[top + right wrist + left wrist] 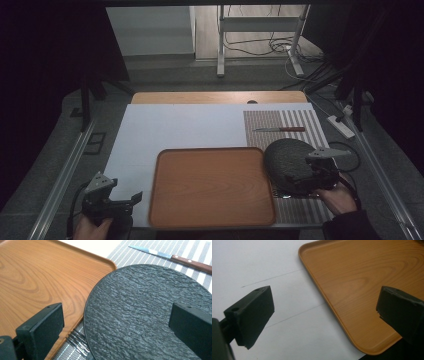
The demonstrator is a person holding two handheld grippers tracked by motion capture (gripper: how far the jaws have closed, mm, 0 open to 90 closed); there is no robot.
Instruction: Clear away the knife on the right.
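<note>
The right gripper [305, 180] hangs over the near side of the round black plate [289, 156], its jaws spread wide and pinching nothing. The plate sits on the striped mat [300, 120] near the tabletop's right edge, its left rim just over the wooden tray [210, 187]. A fork [78, 342] peeks out under the plate. A knife [280, 129] lies farther back. The left gripper [122, 202] is spread too, by the front left corner.

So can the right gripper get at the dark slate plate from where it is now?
Probably yes. The right gripper hovers at the near edge of the slate plate with its jaws open wide. Nothing lies between them, though a fork sits partly under the plate's rim.
</note>
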